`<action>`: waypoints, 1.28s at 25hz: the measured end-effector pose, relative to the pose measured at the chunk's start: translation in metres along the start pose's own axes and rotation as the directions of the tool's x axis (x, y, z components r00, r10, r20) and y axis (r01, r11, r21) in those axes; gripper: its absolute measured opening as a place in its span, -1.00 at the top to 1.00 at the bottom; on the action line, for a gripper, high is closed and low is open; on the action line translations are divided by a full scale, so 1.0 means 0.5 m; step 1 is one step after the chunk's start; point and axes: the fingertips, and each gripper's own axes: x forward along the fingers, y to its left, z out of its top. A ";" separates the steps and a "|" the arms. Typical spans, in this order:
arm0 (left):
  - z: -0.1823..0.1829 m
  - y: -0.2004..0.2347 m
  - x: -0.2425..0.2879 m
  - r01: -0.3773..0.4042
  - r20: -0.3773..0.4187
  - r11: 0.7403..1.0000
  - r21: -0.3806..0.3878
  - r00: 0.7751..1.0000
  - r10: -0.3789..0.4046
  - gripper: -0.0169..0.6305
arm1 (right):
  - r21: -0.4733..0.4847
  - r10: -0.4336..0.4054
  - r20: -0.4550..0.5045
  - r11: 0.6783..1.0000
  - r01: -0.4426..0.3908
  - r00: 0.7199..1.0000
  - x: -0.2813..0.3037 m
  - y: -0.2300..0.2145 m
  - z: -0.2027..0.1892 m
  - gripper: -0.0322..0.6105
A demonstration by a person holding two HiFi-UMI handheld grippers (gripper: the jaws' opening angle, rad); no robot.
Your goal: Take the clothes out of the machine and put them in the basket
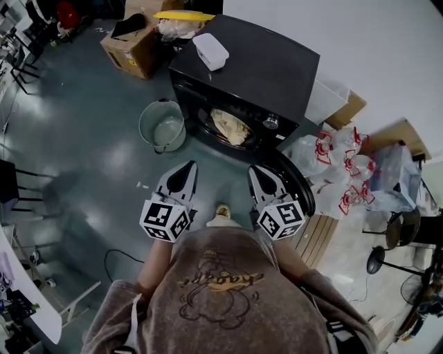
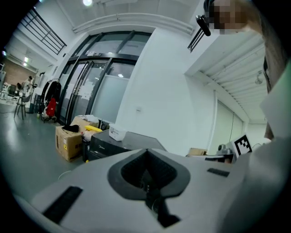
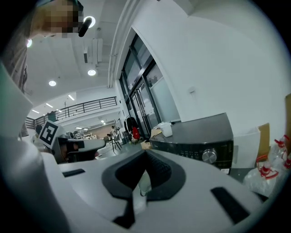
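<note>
A black washing machine stands ahead with its round door swung open to the right. Pale yellow clothes lie inside the drum. A grey-green round basket sits on the floor just left of the machine, with nothing visible inside. My left gripper and right gripper are held side by side in front of the person, short of the machine, both shut with nothing in them. The left gripper view shows the machine at a distance. The right gripper view shows its control knob.
A white box rests on the machine's top. Behind it are a cardboard box and a yellow item. Plastic bags with red handles and a wooden pallet crowd the right. Chairs stand at the left.
</note>
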 end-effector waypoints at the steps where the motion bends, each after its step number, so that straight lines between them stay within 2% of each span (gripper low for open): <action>1: 0.003 0.008 0.017 -0.001 0.001 1.000 0.001 1.000 0.001 0.92 | -0.002 0.001 -0.005 1.000 -0.001 1.000 0.015 -0.012 0.003 0.91; 8: 0.027 0.068 0.126 0.019 -0.014 1.000 0.025 1.000 -0.019 0.92 | 0.007 -0.013 -0.026 1.000 0.013 1.000 0.104 -0.069 0.020 0.91; 15: 0.061 0.155 0.223 0.083 -0.039 0.996 0.028 0.996 -0.082 0.92 | 0.030 -0.095 -0.024 0.995 0.095 0.995 0.191 -0.106 0.042 0.91; 23: 0.049 0.241 0.304 0.206 -0.096 0.978 0.023 0.974 -0.203 0.92 | 0.051 -0.210 -0.014 0.976 0.211 0.978 0.288 -0.120 0.034 0.91; 27: 0.030 0.285 0.345 0.242 -0.113 0.970 0.025 0.965 -0.238 0.92 | 0.055 -0.218 -0.030 0.974 0.219 0.976 0.338 -0.119 0.018 0.91; 32: 0.004 0.317 0.381 0.244 -0.114 0.970 0.025 0.964 -0.239 0.92 | 0.042 -0.226 -0.046 0.973 0.228 0.973 0.370 -0.135 -0.003 0.91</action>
